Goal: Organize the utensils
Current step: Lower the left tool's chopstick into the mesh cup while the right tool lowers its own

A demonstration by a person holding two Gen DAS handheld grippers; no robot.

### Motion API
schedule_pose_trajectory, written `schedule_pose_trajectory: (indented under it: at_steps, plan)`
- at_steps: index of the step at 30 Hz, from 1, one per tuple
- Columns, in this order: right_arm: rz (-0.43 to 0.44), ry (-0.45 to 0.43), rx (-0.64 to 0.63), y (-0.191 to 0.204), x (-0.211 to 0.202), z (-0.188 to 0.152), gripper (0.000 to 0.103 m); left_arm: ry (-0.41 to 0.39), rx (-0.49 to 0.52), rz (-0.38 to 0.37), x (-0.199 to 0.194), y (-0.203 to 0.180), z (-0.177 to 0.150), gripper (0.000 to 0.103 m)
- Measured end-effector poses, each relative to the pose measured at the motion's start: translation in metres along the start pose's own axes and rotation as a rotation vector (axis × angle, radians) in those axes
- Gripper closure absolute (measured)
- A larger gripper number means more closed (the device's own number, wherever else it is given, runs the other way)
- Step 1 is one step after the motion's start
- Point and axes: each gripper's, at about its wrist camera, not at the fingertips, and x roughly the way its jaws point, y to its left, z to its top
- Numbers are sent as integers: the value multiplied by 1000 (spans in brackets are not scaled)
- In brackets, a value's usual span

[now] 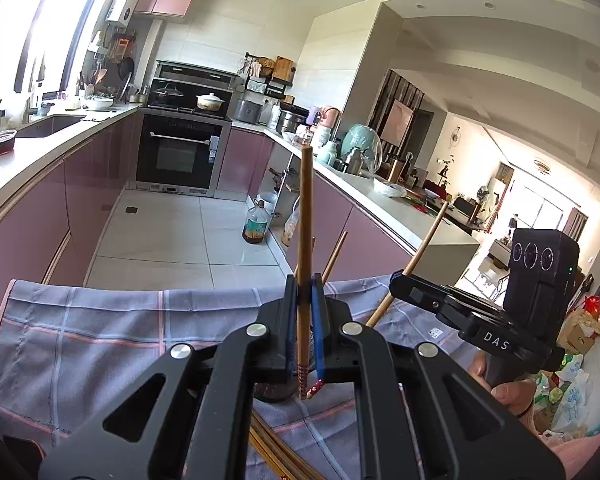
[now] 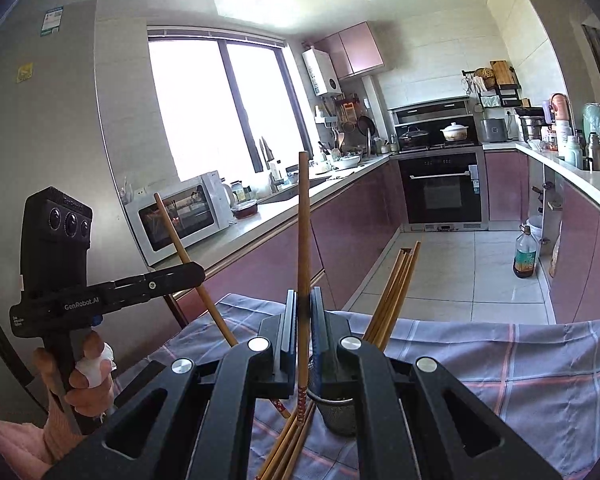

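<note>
My left gripper [image 1: 303, 285] is shut on a brown chopstick [image 1: 305, 208] that stands nearly upright, its patterned end hanging low behind the jaws. My right gripper [image 2: 304, 297] is shut on a second upright chopstick [image 2: 304, 220]. Each view shows the other gripper too: the right gripper [image 1: 401, 278] pinches a slanted chopstick [image 1: 428, 236], and the left gripper [image 2: 198, 270] pinches a slanted one [image 2: 176, 236]. Both hang above a grey-blue checked cloth [image 2: 500, 368]. A metal mesh holder [image 2: 336, 412] stands on the cloth with several chopsticks [image 2: 396, 288] leaning in it. More chopsticks [image 2: 288, 448] lie loose beside the holder.
Beyond the cloth's far edge is the tiled kitchen floor, with an oil bottle [image 2: 525, 254] by the right cabinets. A microwave [image 2: 180, 220] sits on the left counter. A hand [image 2: 88, 376] grips the left handle; another hand [image 1: 508, 392] grips the right one.
</note>
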Motion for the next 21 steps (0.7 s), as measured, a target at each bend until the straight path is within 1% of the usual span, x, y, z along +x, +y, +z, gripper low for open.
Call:
schedule_pose_trajectory:
  at_steps: [12,18,21]
  plan:
    - [-6,-28,-5,-5,9,12,98,-44,28,29,5,-12,25,96]
    - [-16,-35,5,-12,13,13,98,-43,30,44,11,-14,31,96]
    - [-28,-36,7,-15,16,14,98,-38,38,65,16,-16,31,96]
